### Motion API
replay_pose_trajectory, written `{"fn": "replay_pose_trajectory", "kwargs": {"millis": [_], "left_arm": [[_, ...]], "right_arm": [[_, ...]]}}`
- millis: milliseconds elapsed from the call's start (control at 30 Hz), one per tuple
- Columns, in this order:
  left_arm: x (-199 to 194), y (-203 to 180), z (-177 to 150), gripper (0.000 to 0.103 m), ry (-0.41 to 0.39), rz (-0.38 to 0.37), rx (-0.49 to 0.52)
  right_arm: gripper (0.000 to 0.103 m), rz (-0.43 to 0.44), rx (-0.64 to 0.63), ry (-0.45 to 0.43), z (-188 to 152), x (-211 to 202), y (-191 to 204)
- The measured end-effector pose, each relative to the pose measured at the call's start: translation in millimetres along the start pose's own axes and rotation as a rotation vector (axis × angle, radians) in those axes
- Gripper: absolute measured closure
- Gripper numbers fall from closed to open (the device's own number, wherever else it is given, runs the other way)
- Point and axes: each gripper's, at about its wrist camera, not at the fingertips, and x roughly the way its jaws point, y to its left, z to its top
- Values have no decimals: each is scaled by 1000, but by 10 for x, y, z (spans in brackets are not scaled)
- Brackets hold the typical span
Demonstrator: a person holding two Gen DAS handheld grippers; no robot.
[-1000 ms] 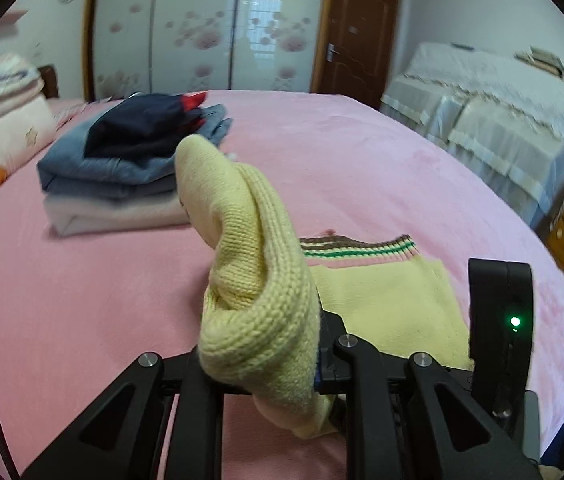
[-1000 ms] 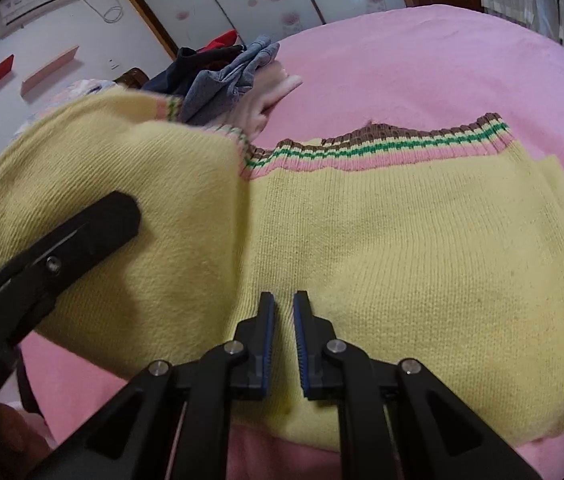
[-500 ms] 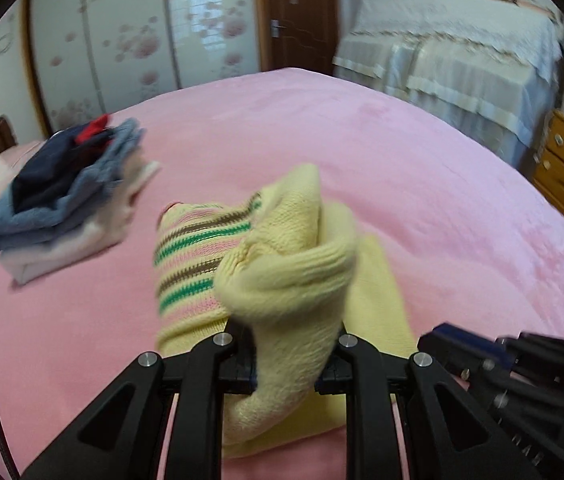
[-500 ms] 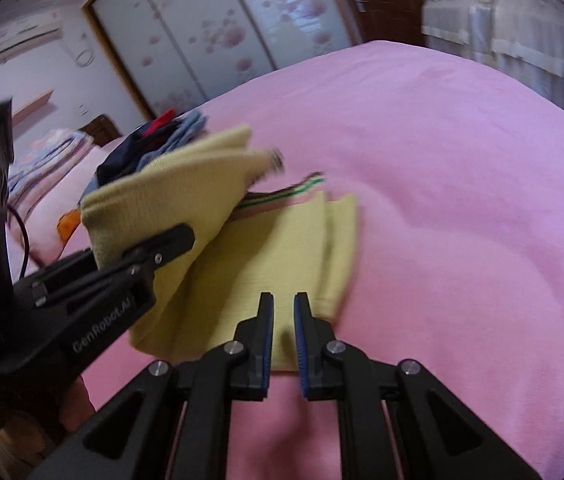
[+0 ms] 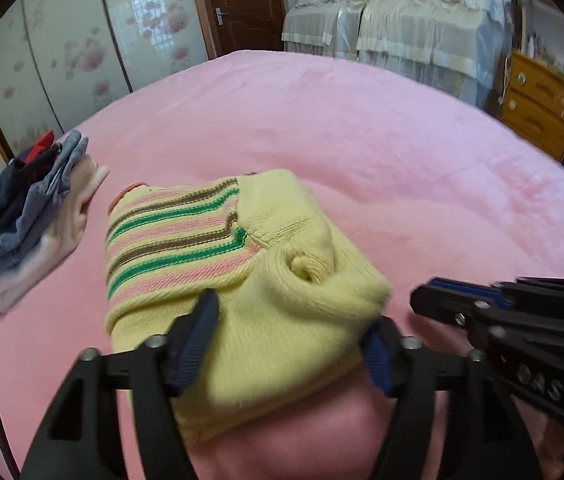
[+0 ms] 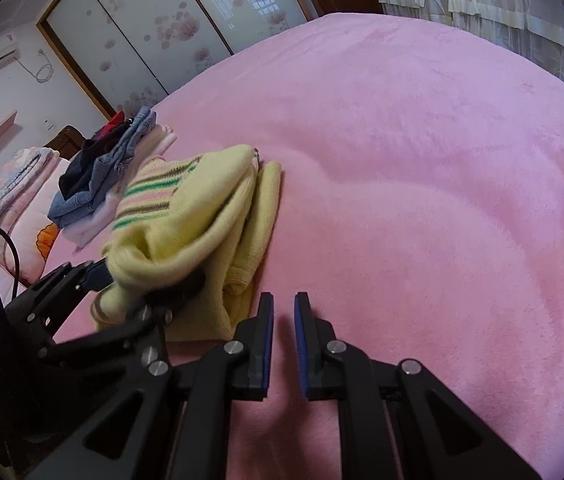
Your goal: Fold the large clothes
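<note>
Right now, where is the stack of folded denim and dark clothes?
The stack of folded clothes lies on the pink bedspread at the left of both wrist views, just left of the yellow striped knit sweater and apart from it.
</note>
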Motion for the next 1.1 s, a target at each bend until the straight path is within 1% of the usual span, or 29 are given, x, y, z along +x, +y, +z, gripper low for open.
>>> {"fn": "replay_pose_trajectory", "kwargs": {"millis": [100, 133, 167, 200, 233, 267, 300, 400, 467, 600, 667, 733, 767, 833, 900, 967, 1033, 1067, 1100], "left_arm": [[-270, 170, -17, 31, -34, -36, -70], [-382, 275, -43, 26, -49, -54, -121], [-452, 369, -69, 25, -58, -62, -162], [-530, 476, -94, 25, -66, -65, -208], [-604, 618, -135, 25, -70, -56, -258], [-626, 687, -155, 25, -68, -45, -279], [-647, 808, -195, 25, -59, -15, -310], [-579, 1026, -296, 25, -11, 74, -349], [-498, 1138, -372, 25, 34, 102, -376], [-349, 1228, -472, 25, 85, 95, -402], [-309, 1221, -495, 25, 93, 90, -395], [-257, 1162, -478, 25, 101, 78, -375], [-233, 1128, -452, 25, 107, 74, -363], [-181, 1052, -423, 25, 112, 70, -339], [-129, 1009, -396, 27, 119, 73, -321], [-39, 952, -429, 30, 148, 59, -305], [66, 933, -489, 30, 178, 49, -297], [96, 919, -525, 30, 188, 41, -298], [115, 914, -551, 30, 191, 30, -303]], "right_arm": [[92, -3, -17, -31, 61, -121, 50], [92, 0, -19, -38, 81, -161, 66], [87, 9, -23, -47, 111, -210, 104], [77, 15, -25, -51, 130, -241, 129], [71, 24, -27, -57, 146, -269, 159], [63, 40, -27, -67, 167, -310, 206], [61, 51, -27, -75, 172, -336, 234], [61, 81, -46, -74, 201, -343, 375], [61, 92, -66, -59, 202, -281, 474], [61, 106, -107, -17, 190, -134, 631], [61, 87, -133, 6, 188, -25, 699], [76, 70, -137, 33, 192, 63, 715], [87, 72, -123, 54, 200, 126, 679], [89, 81, -96, 60, 203, 158, 604], [90, 83, -52, 25, 184, 87, 491], [91, 84, -8, -12, 128, -4, 362], [91, 81, 23, 13, 35, 62, 265], [90, 63, 33, 59, -54, 182, 204], [90, 55, 39, 76, -102, 240, 174]]}}
